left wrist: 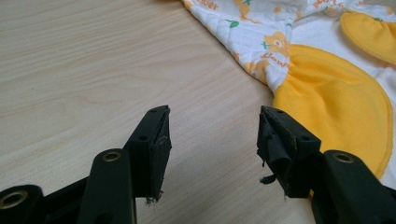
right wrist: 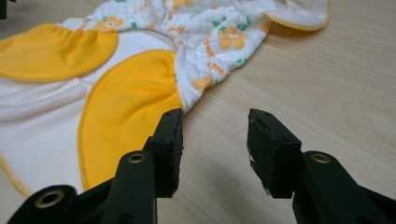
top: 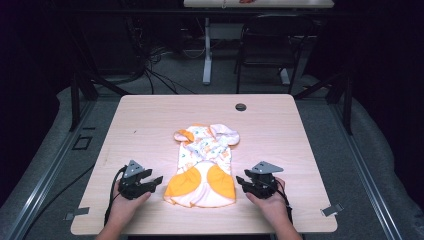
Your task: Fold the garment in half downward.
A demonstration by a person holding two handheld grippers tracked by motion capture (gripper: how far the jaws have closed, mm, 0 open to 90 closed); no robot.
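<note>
The garment point(top: 204, 165) was laid, apparently unhandled, near the tabletop's point(top: 150, 120) front edge, flanked by both spread, empty tools: left tool point(top: 156, 181), right tool point(top: 241, 181).

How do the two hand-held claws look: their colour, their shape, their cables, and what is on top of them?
The left claw and right claw are both black, each with two flat-faced jaws joined by brass-ringed pivots. Each carries a grey three-cornered plate on top. A black cable trails from the left one. The pads look worn and frayed.
</note>
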